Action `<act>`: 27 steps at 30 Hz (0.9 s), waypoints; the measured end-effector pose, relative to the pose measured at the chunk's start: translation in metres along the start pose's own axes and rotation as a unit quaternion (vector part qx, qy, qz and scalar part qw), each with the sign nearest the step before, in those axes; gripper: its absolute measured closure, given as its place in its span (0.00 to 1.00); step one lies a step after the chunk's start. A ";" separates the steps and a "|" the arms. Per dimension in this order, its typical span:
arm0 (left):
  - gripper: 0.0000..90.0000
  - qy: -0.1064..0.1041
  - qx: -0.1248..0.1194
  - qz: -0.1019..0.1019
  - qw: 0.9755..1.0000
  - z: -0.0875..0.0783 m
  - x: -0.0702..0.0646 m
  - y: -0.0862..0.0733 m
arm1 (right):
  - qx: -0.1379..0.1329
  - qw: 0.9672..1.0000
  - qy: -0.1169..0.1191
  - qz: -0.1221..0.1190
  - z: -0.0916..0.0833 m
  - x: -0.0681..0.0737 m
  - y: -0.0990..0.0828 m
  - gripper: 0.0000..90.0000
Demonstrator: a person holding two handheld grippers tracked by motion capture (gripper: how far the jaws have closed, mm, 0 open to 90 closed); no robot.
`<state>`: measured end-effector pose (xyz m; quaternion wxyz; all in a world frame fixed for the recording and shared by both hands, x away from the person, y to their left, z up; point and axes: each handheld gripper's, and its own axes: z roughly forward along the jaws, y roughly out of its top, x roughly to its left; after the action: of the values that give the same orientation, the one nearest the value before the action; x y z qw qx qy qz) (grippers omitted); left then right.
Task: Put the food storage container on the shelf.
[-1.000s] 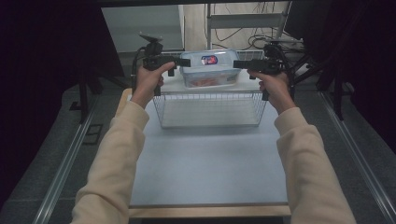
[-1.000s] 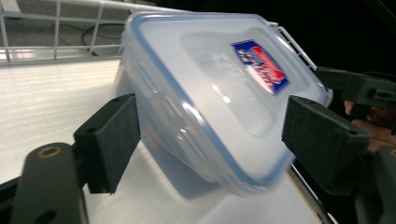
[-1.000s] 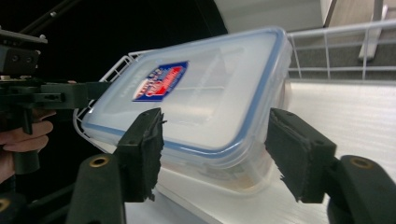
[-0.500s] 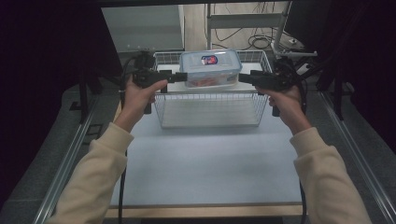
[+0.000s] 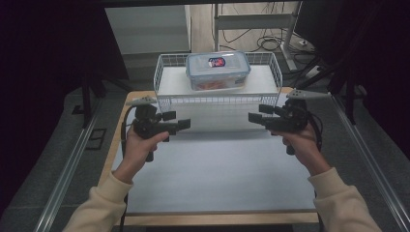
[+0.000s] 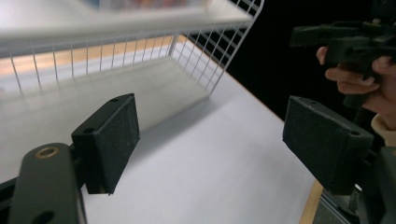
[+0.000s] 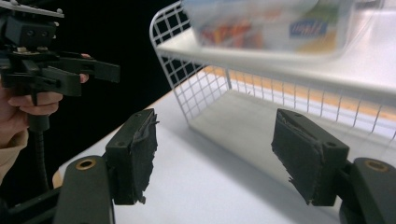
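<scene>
A clear plastic container [image 5: 218, 70] with a blue lid and colourful contents sits on a white panel in a white wire basket [image 5: 167, 102] at the table's far end. The container [image 7: 266, 23] is blurred at the top of the right gripper view. My left gripper [image 5: 177, 121] hovers over the table in front of the basket's left corner, open and empty. My right gripper [image 5: 259, 114] faces it from the right, also open and empty. In the left gripper view the open left gripper [image 6: 217, 135] points past the basket [image 6: 219, 51] at the right gripper [image 6: 345, 39]. The right gripper [image 7: 224, 158] looks past the basket [image 7: 196, 93] at the left gripper [image 7: 56, 70].
The pale table top [image 5: 217, 169] stretches from the basket to the wooden front edge [image 5: 217, 218]. Metal rails [image 5: 67, 169] run along both sides on the floor. Table legs and cables [image 5: 270, 41] lie beyond the basket.
Both grippers have pulled back from the sides of the container toward the person and now hang lower over the table. The container stays on the basket.
</scene>
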<state>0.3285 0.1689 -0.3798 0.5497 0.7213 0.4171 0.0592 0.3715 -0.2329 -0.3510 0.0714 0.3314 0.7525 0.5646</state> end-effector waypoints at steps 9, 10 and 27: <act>0.20 0.011 0.034 0.058 0.998 0.008 -0.011 -0.063 | 0.012 1.000 0.005 -0.010 -0.006 0.008 -0.064 0.33; 0.20 0.007 0.037 0.054 0.998 0.009 -0.013 -0.070 | 0.014 1.000 0.002 -0.009 -0.007 0.008 -0.072 0.33; 0.21 0.007 0.084 0.015 0.996 0.018 0.000 -0.136 | 0.061 0.998 -0.020 0.003 -0.005 0.004 -0.152 0.32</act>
<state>0.2656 0.1618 -0.5016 0.4831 0.7708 0.4137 0.0372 0.3022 -0.2565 -0.4842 0.0646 0.3484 0.7830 0.5112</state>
